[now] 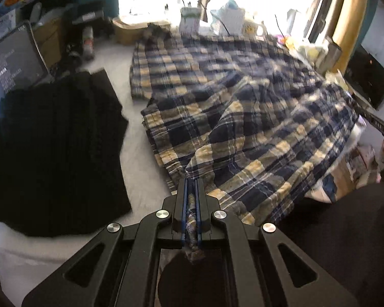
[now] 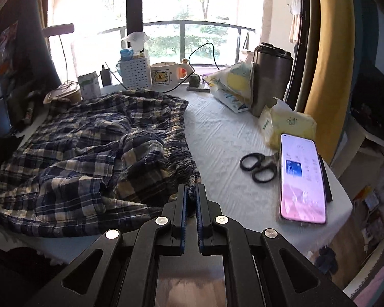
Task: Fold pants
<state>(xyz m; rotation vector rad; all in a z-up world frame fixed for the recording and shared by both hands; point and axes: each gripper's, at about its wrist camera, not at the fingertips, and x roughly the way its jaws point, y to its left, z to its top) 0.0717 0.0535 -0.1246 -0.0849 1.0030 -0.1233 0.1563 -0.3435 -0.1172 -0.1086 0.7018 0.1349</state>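
Note:
The blue, cream and tan plaid pants (image 1: 243,107) lie rumpled across the white table (image 1: 130,168). My left gripper (image 1: 191,181) is shut on a pinched fold of the plaid cloth at its near edge, and cloth runs back between the fingers. In the right wrist view the same pants (image 2: 94,148) spread left of centre. My right gripper (image 2: 191,188) is shut on the gathered waistband corner at the pants' near right edge.
A folded black garment (image 1: 53,148) lies left of the pants, with a laptop screen (image 1: 12,61) behind it. A lit phone (image 2: 303,171), black scissors (image 2: 258,167), yellow packets (image 2: 286,125), a steel tumbler (image 2: 271,76), a mug (image 2: 163,74) and a white basket (image 2: 134,73) stand by the window.

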